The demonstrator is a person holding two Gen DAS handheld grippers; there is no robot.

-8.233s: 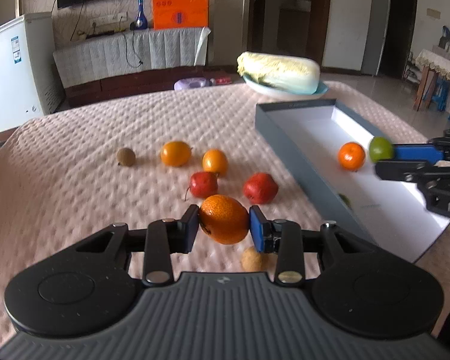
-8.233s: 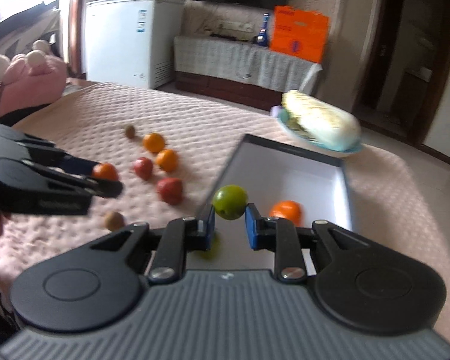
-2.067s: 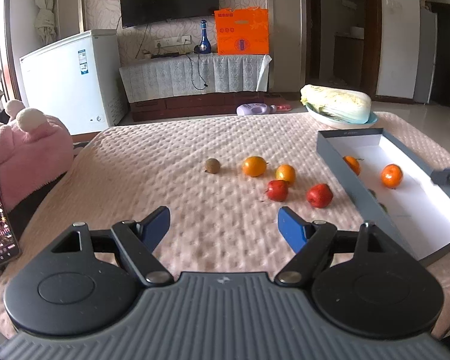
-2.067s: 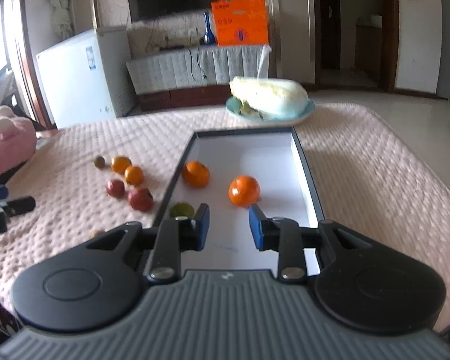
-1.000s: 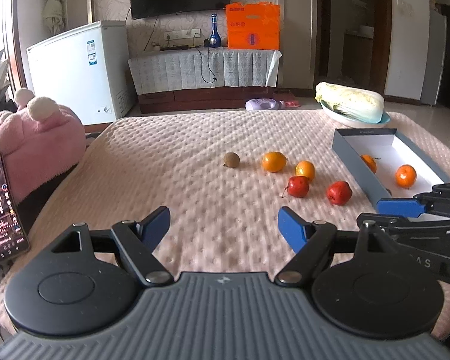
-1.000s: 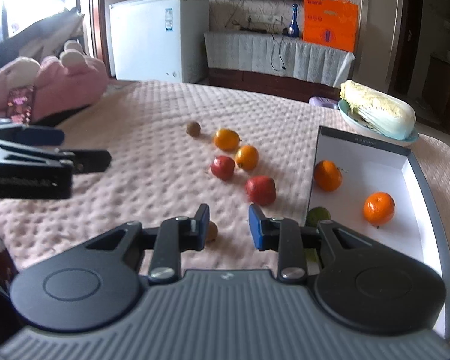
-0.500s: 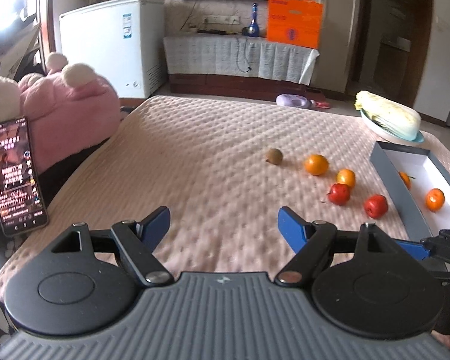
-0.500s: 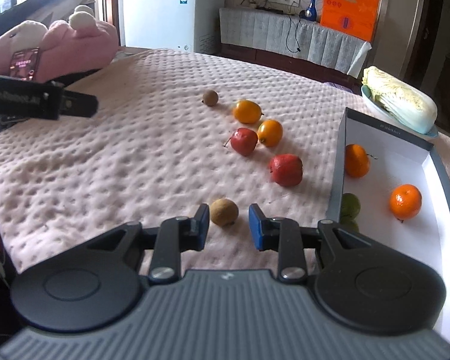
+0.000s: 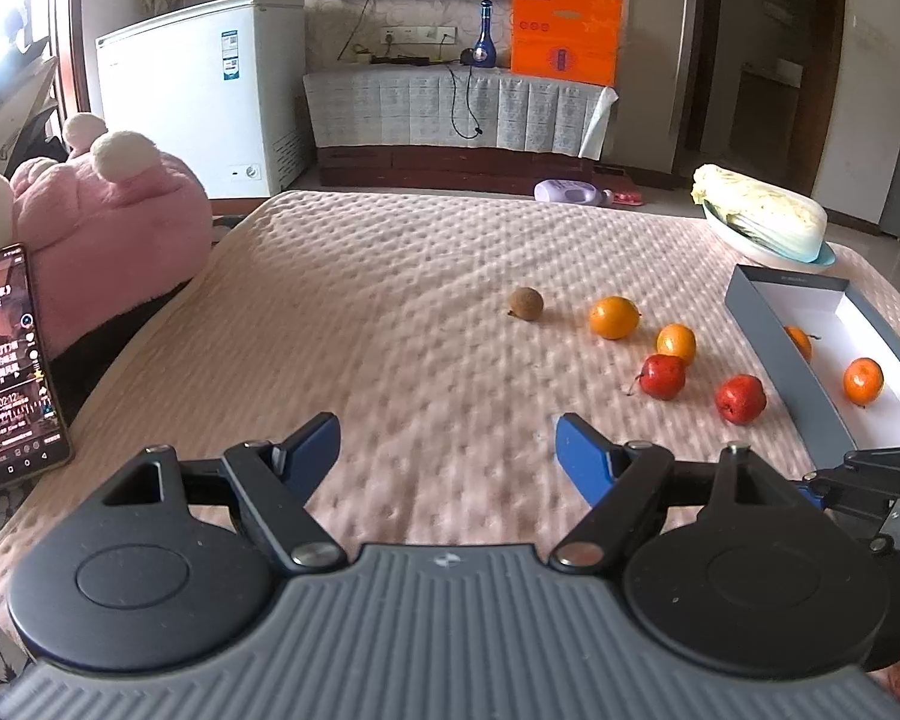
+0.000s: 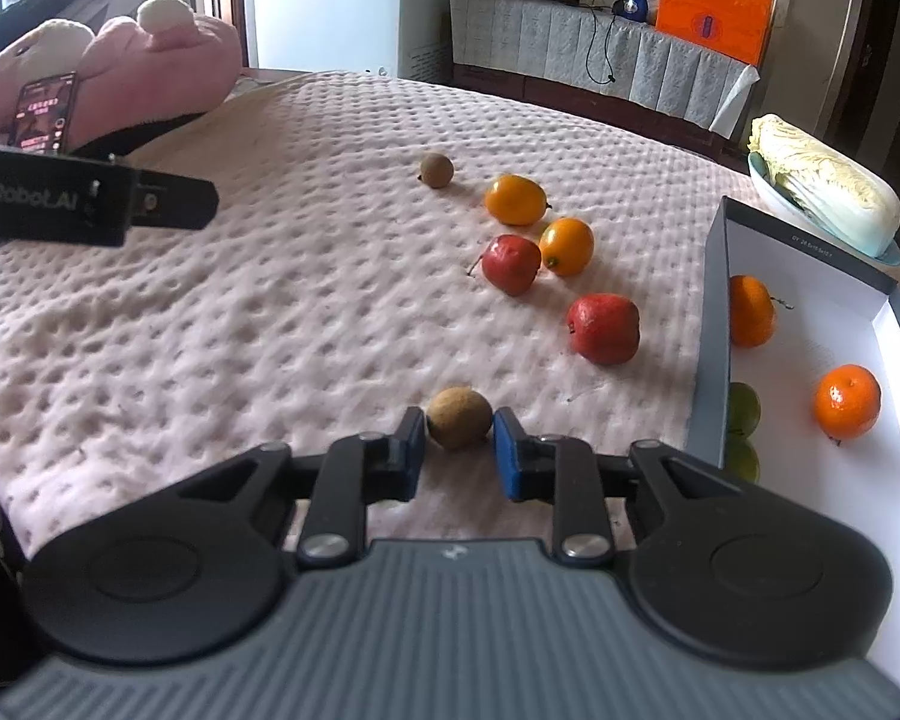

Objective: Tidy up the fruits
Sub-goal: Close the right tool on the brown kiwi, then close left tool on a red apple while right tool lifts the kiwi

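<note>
My right gripper point(image 10: 457, 447) is low over the pink cover with its blue pads on either side of a small brown fruit point(image 10: 459, 417); the jaws stand partly open, about the fruit's width, and contact is unclear. Two red fruits point(image 10: 604, 327) point(image 10: 512, 263), two orange fruits point(image 10: 515, 198) point(image 10: 566, 245) and another brown fruit point(image 10: 437, 168) lie loose beyond it. The grey box point(image 10: 711, 324) on the right holds two oranges point(image 10: 847, 401) point(image 10: 750, 310) and green fruit point(image 10: 744, 408). My left gripper point(image 9: 447, 447) is wide open and empty, held back over the cover.
A cabbage on a plate point(image 9: 761, 217) stands behind the box. A pink plush toy point(image 9: 99, 228) and a lit phone point(image 9: 12, 354) sit at the left edge. A white freezer point(image 9: 210, 84) and a TV stand are beyond the bed.
My right gripper has moved forward and down, so the near brown fruit now sits between its pads. My left gripper has stayed open and shifted little.
</note>
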